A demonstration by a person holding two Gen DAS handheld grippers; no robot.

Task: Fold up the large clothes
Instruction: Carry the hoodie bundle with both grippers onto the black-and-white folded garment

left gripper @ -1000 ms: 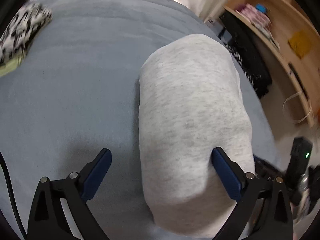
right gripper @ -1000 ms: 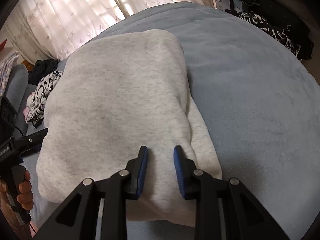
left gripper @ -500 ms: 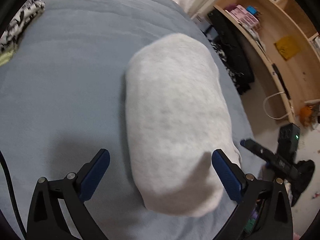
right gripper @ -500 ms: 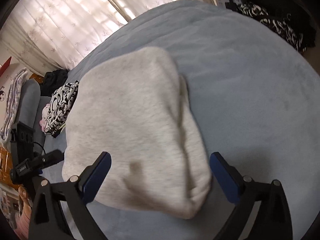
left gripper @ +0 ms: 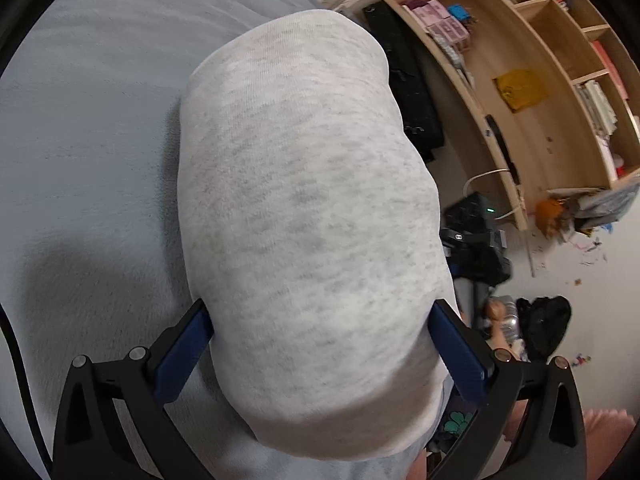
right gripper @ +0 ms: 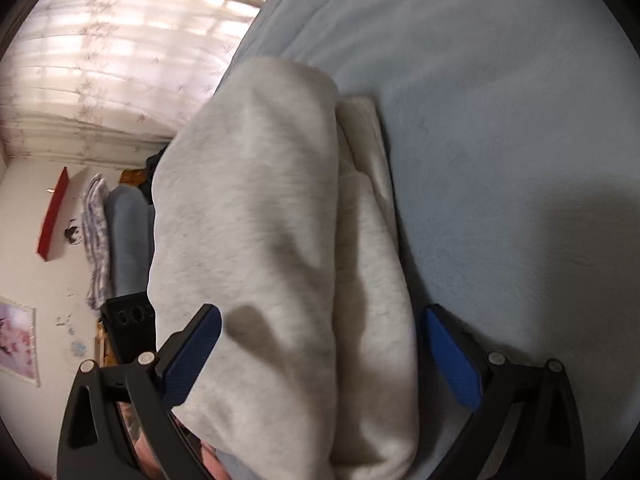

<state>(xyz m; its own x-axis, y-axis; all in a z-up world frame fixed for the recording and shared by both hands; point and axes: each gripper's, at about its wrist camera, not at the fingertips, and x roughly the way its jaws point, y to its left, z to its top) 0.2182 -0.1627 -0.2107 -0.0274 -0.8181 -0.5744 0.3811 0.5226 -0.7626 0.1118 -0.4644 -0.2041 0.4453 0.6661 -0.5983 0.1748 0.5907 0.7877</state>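
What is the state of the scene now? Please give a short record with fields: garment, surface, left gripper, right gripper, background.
garment: grey folded sweatshirt, a thick bundle with layered edges on one side
surface: pale blue blanket under it
left gripper: left gripper, jaws wide, one on each side of the bundle's near end
right gripper: right gripper, jaws wide, straddling the bundle's other end
background: wooden shelves in the left wrist view; curtained window in the right wrist view
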